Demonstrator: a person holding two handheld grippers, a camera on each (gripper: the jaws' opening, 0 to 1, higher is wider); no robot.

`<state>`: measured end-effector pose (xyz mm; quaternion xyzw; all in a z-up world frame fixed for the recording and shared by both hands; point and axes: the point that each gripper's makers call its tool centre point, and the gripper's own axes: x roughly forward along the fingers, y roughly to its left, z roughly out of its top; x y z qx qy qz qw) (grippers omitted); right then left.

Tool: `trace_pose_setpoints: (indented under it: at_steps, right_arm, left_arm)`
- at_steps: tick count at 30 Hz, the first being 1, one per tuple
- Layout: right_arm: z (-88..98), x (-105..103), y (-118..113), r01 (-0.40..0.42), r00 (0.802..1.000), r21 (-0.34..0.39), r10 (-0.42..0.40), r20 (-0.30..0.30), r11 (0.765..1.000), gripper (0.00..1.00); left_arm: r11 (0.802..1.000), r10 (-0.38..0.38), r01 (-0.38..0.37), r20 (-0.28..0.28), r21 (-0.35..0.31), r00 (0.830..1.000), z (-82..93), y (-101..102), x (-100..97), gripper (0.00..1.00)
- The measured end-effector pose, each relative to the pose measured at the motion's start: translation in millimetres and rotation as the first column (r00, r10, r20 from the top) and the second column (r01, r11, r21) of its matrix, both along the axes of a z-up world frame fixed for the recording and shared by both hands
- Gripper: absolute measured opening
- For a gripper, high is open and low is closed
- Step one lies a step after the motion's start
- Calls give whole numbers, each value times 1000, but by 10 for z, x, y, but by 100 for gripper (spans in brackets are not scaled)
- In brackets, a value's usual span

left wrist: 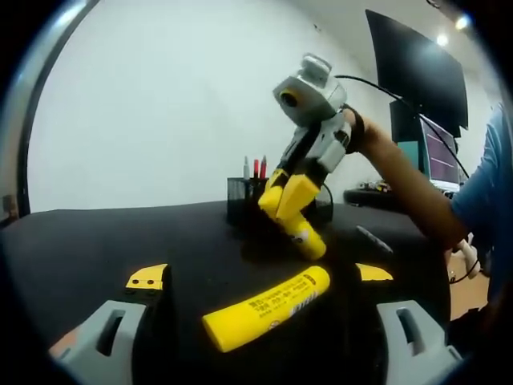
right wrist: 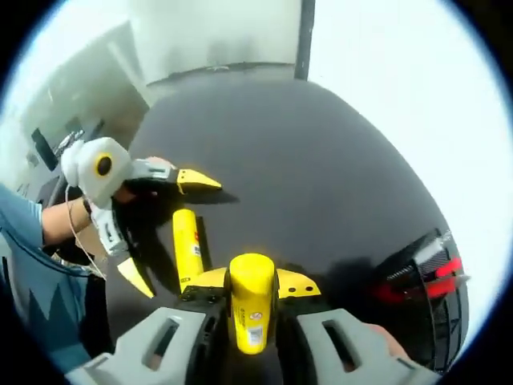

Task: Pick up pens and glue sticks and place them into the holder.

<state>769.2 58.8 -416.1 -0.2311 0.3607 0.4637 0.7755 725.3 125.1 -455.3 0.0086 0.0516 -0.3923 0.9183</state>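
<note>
Grey tongs (left wrist: 260,277), yellow tips, blue sleeve (left wrist: 485,176)

Table (left wrist: 96,241): black, matte top, running back to a pale wall in the left gripper view.
Wall (left wrist: 160,104): plain white, behind the table's far edge.
Monitor (left wrist: 417,68): large dark screen, high up at the right of the left gripper view.
Second screen (left wrist: 439,152): smaller, lit, below the dark monitor.
Person's sleeve (right wrist: 28,265): blue cloth, at the left edge of the right gripper view.
Post (right wrist: 304,38): dark upright strip against the wall beyond the table in the right gripper view.
</note>
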Motion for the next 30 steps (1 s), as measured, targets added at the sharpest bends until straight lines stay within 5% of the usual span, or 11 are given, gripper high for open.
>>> trace_pose_setpoints:
  at_steps: [10,25,29,30]
  right_arm:
    - [367,101,-171,27,998,142,-34,44,990,17]
    - [923,269,-691,171,971,368,-220,95,914,17]
    - [996,334,-832,211,955,384,-273,114,899,17]
    - [908,189,-761,219,952,390,-283,115,894,17]
  left_arm:
    - [1000,2,-2,-7,14,1000,-27,-6,4,88]
    - [1000,2,-2,-11,23,1000,-43,-6,7,88]
    - [1000,1,-1,-13,27,1000,-50,-8,5,88]
    - [1000,1,0,-13,27,1000,-51,-8,5,88]
